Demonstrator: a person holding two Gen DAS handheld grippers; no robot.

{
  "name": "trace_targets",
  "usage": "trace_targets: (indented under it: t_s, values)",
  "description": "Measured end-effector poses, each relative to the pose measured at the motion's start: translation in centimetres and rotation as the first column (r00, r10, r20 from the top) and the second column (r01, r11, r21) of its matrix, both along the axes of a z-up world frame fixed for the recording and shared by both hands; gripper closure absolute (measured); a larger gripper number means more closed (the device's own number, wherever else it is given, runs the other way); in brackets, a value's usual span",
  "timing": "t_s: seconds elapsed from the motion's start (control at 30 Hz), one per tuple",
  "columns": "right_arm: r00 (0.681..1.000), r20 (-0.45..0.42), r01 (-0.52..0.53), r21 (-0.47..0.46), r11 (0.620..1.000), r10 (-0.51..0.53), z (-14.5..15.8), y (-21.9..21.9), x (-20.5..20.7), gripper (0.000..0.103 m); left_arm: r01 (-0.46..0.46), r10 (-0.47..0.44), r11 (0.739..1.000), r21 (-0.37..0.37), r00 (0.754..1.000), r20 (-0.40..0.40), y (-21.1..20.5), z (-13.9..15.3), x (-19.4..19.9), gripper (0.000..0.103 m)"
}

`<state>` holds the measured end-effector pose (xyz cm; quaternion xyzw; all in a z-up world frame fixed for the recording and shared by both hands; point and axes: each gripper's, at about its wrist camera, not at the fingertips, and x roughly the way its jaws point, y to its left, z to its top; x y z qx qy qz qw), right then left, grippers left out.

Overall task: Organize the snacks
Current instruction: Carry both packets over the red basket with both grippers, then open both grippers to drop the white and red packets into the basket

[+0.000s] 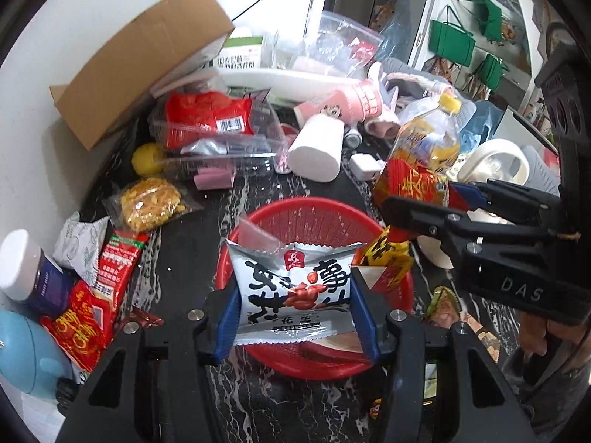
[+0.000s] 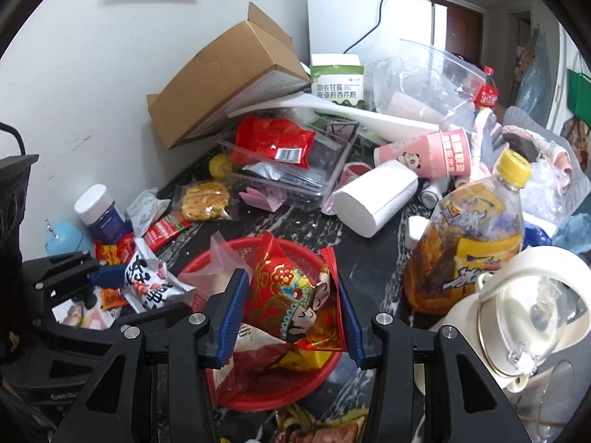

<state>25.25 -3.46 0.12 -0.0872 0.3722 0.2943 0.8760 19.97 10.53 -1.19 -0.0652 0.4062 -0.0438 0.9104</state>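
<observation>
- left gripper clamped on a silver-white peanut packet, blue pads pressing both side edges; packet hangs just over the red basket, likely so it can drop straight in
- right gripper clamped on a red-gold foil snack bag, pinched across its width, also above the same basket; in the left wrist view it comes in from the right with the bag over the basket's right rim
- both held by the sides, probably to keep the crinkly bags from slipping
- basket already has a yellow packet and a clear plastic bag inside, so sorting looks partly done
- loose snacks left of the basket: yellow crispy cake in clear wrap, red sachet, red packet; judged next candidates
- surface: dark marble-pattern table, very cluttered
- also on it: white paper roll, pink paper cup, bottle with yellow cap, white kettle, clear box with red pack, cardboard box leaning on the white wall
- room: white fridge at the back, green bags hanging on the right
</observation>
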Motion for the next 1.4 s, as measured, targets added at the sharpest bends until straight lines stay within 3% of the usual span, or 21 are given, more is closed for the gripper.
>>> trace_targets:
  t_s: [0.37, 0.5, 0.57, 0.67, 0.97, 1.4]
  values:
    - [1.0, -0.019, -0.016, -0.051, 0.999, 0.015, -1.6, 1.5, 0.4, 0.054, 0.011, -0.011, 1.0, 0.0, 0.999, -0.051, -0.1, -2.0, 1.2, 0.051]
    - [1.0, -0.015, -0.013, -0.065, 0.998, 0.012, -1.5, 1.5, 0.3, 0.054, -0.005, 0.007, 0.999, 0.031, 0.997, -0.074, -0.2, -2.2, 1.5, 0.05]
    - [1.0, -0.014, -0.005, -0.067, 0.998, 0.004, -1.3, 1.3, 0.2, 0.05, -0.011, 0.014, 0.999, 0.041, 0.997, -0.072, -0.3, -2.1, 1.6, 0.042]
    - [1.0, -0.009, 0.006, -0.066, 0.998, -0.007, -1.0, 0.8, 0.1, 0.049, -0.025, 0.028, 0.998, 0.056, 0.998, -0.048, -0.3, -1.5, 1.3, 0.028]
    - [0.999, 0.017, 0.035, -0.05, 0.998, -0.034, 1.0, -0.6, -1.1, 0.049, -0.012, 0.013, 0.999, 0.044, 1.0, -0.008, -0.7, 0.6, 0.4, 0.028]
    - [0.992, 0.11, 0.064, -0.011, 0.998, -0.063, 5.9, -3.5, -5.8, 0.049, 0.013, -0.019, 0.998, 0.068, 0.996, 0.092, -3.0, 6.0, -3.4, 0.028]
